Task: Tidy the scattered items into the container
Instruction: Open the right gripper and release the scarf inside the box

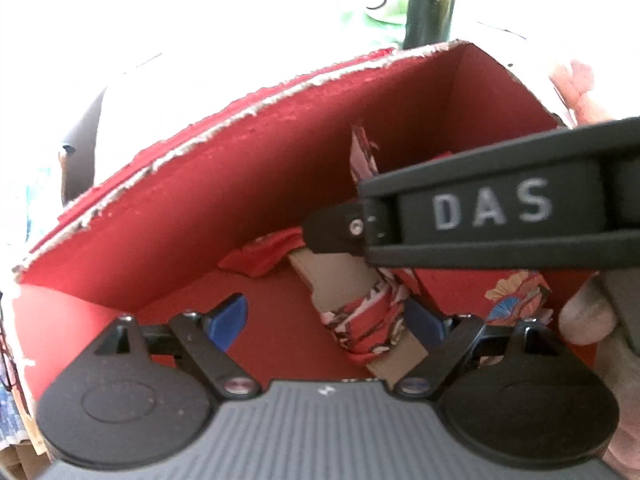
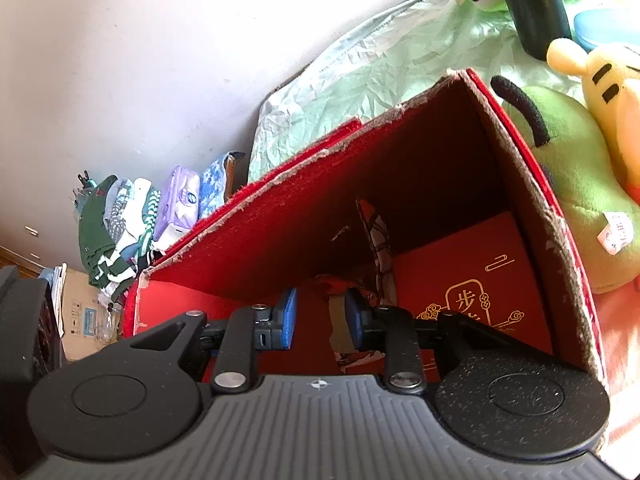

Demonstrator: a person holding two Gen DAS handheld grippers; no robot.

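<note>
A red cardboard box (image 1: 208, 184) with torn edges is the container; it also shows in the right wrist view (image 2: 304, 216). Inside lies a cardboard piece wrapped in red flowered cloth (image 1: 360, 304), with more red cloth (image 1: 264, 256) beside it and a red envelope with gold print (image 2: 476, 280). My left gripper (image 1: 326, 320) is open inside the box, its right pad touching the wrapped piece. My right gripper (image 2: 320, 316) is open above the wrapped piece (image 2: 340, 328), and its finger marked DAS (image 1: 492, 212) crosses the left wrist view.
Plush toys, green (image 2: 576, 184) and yellow (image 2: 612, 92), sit right of the box on a crumpled pale green sheet (image 2: 360, 76). A dark bottle (image 2: 528, 4) stands behind. Folded clothes and packets (image 2: 136, 216) are stacked at the left by the wall.
</note>
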